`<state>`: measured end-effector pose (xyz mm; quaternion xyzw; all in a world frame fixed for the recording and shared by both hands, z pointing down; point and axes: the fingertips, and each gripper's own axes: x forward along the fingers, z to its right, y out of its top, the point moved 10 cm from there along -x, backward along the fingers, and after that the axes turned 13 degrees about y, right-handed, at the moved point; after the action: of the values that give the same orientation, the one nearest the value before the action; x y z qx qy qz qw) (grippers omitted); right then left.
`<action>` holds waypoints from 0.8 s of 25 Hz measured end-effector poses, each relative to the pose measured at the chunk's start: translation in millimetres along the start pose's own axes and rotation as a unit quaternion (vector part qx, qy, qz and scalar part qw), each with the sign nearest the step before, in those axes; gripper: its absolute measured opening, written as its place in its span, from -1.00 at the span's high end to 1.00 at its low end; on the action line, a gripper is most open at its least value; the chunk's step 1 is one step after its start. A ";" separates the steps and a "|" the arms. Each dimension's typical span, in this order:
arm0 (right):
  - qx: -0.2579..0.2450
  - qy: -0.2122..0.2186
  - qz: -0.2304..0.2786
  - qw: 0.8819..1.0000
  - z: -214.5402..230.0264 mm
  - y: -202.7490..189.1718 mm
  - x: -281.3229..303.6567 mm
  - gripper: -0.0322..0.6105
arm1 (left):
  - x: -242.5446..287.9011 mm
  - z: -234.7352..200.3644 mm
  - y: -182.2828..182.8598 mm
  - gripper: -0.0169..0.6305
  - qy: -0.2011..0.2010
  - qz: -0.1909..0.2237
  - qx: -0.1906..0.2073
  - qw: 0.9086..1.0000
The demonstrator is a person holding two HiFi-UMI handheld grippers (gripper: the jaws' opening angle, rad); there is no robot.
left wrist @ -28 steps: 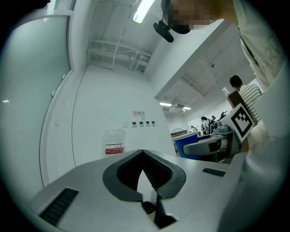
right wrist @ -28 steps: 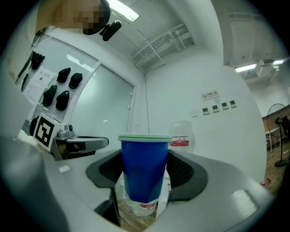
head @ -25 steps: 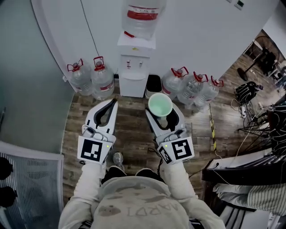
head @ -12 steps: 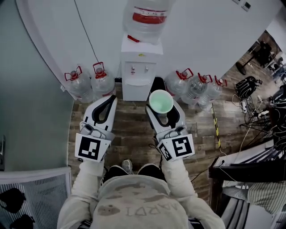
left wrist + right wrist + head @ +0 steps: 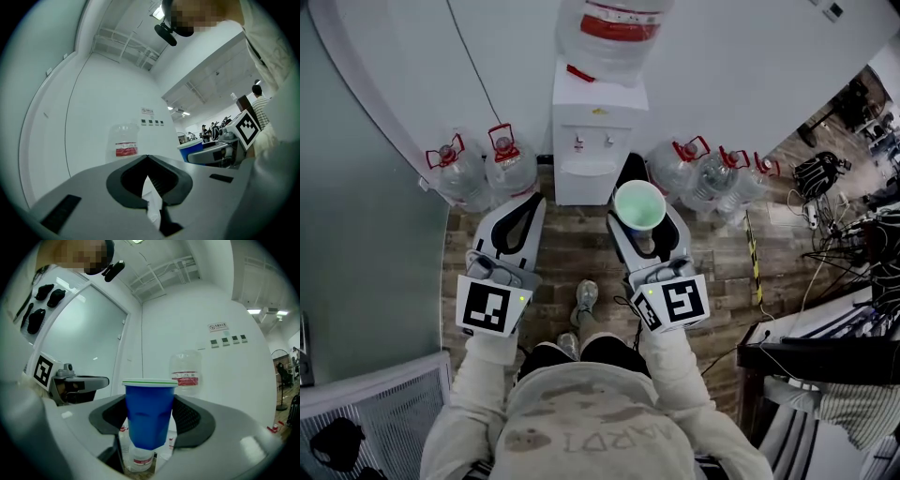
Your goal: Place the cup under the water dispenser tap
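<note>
Fingers (image 5: 193, 420) of the right gripper (image 5: 643, 217) stand wide apart and press on both sides of a blue paper cup with a white rim and pale green inside (image 5: 149, 413), which they hold upright and off the floor; the cup's wall shows slight dents where the dark pads meet it. In the head view the cup sits at about 1 o'clock from the picture's middle, short of the white floor-standing water dispenser (image 5: 589, 164) at 12 o'clock and just off that cabinet's 5 o'clock corner, not under the two taps (image 5: 592, 141). A large clear water bottle with a red label (image 5: 614, 33) is upended on top of the dispenser. The left gripper (image 5: 534, 200), at 10 o'clock and level with the right one, has its fingers (image 5: 89, 197) closed tip to tip with nothing between them. Clear jugs with red handles stand on the brown wood-plank floor (image 5: 572, 248) at 9 o'clock (image 5: 478, 169) and 3 o'clock (image 5: 712, 178) of the dispenser, against the white wall. A grey shoe (image 5: 584, 298) shows between the two arms.
</note>
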<state>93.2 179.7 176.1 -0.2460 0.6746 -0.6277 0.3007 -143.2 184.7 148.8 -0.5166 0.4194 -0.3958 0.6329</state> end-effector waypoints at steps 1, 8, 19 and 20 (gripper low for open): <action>0.001 0.000 -0.001 1.000 6.4 -2.3 6.5 -0.03 | 8.8 -3.1 -2.2 0.94 0.000 0.000 0.000 1.000; 0.007 0.003 -0.011 1.000 63.2 -20.4 57.5 -0.04 | 82.0 -19.7 -20.2 0.93 -0.004 0.000 -0.003 1.000; 0.040 0.038 -0.041 0.998 162.1 -74.8 137.7 -0.04 | 192.7 -35.4 -62.0 0.93 0.001 -0.025 -0.015 1.000; 0.046 0.040 -0.042 0.997 168.9 -83.1 142.3 -0.04 | 199.2 -35.6 -66.8 0.93 0.001 -0.027 -0.016 1.000</action>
<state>110.7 -46.9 239.7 -0.2349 0.6458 -0.6793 0.2576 -114.5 -23.1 186.3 -0.5370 0.4123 -0.4066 0.6135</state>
